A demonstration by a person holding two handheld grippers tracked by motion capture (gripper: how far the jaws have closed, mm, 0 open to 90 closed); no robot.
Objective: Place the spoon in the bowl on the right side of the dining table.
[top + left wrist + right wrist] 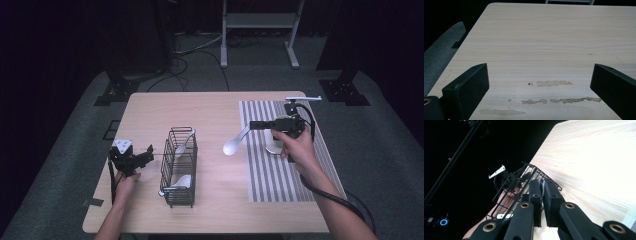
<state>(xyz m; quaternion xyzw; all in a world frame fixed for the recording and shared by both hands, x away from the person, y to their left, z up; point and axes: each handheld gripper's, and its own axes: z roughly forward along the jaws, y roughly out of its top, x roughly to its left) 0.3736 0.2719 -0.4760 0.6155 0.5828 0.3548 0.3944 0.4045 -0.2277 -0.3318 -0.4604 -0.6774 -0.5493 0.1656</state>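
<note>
My wire basket point(179, 167) stands on the table point(215, 110) left of centre, with two spoons in it point(181, 181). My left gripper point(142, 157) sits just left of it. The striped mat point(260, 165) lies on the right side; a bowl point(273, 145) rests on it. My right gripper point(252, 125) holds a spoon point(234, 145) between basket and mat.

Pale wood worktop point(215, 107), near edge cut off by the frame. Striped mat point(260, 175) on its right part, grey and white, running from far to near. Worn patches point(554, 83) in the wood at the near left. Grey carpet point(395, 165) all round. Far off, white stand point(260, 22) on the floor, black cables point(195, 55) trailing left of it.
</note>
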